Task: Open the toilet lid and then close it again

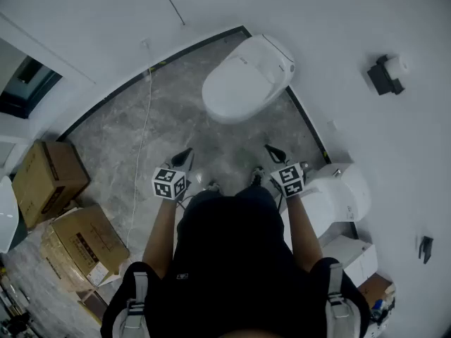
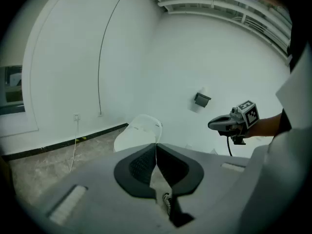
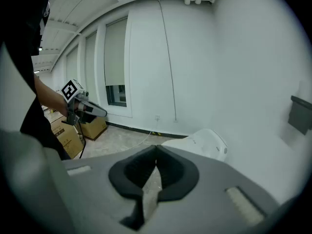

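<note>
A white toilet (image 1: 246, 79) stands against the curved white wall with its lid down; it shows past the jaws as the toilet (image 2: 139, 130) in the left gripper view and the toilet (image 3: 200, 143) in the right gripper view. My left gripper (image 1: 187, 153) hangs over the grey floor, well short of the bowl, its jaws shut with nothing between them. My right gripper (image 1: 271, 150) is level with it on the right, also shut and holding nothing. Each gripper sees the other: the right gripper (image 2: 217, 124) and the left gripper (image 3: 100, 112).
Cardboard boxes (image 1: 53, 178) are stacked at the left. A second white fixture (image 1: 338, 196) stands at my right. A white cable (image 1: 144, 129) runs down from a wall socket across the marble floor. A black holder (image 1: 385, 76) is mounted on the wall.
</note>
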The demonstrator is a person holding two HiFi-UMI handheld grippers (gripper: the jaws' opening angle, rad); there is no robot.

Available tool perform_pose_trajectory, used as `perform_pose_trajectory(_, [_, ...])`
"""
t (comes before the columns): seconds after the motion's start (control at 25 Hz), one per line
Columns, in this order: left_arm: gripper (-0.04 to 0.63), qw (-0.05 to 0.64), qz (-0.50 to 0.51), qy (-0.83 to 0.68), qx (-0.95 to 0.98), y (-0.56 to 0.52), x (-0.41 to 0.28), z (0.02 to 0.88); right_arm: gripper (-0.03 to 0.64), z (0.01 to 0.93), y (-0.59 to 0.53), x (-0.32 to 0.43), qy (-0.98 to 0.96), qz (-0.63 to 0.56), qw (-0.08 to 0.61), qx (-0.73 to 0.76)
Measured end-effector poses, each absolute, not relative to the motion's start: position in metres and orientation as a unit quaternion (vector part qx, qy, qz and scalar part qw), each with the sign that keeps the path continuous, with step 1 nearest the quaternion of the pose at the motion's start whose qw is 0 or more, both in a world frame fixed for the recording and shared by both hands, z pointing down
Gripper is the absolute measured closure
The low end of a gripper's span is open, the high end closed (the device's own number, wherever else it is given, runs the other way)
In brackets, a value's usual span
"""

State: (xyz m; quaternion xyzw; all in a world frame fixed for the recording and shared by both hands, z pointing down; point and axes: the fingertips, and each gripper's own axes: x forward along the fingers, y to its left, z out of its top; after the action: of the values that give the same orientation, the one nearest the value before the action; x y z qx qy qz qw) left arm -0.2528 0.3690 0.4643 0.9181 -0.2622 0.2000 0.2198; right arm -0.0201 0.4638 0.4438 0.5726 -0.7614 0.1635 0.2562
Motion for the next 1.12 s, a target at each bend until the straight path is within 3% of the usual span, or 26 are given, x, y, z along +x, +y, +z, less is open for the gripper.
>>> perform_pose_trajectory(0.72, [0.583,0.238,0.21,-0.27,0.909,0.359,-0.263,0.475,0.614,0.454,0.453,-0.025,-0.761,0.185,0.247,0.57])
perform_pose_trajectory(1.12, [0.583,0.242,0.212,-0.305,0.896,0.344,-0.23,0.47,0.614,0.462,0.42,0.017,-0.786,0.193,0.248,0.533])
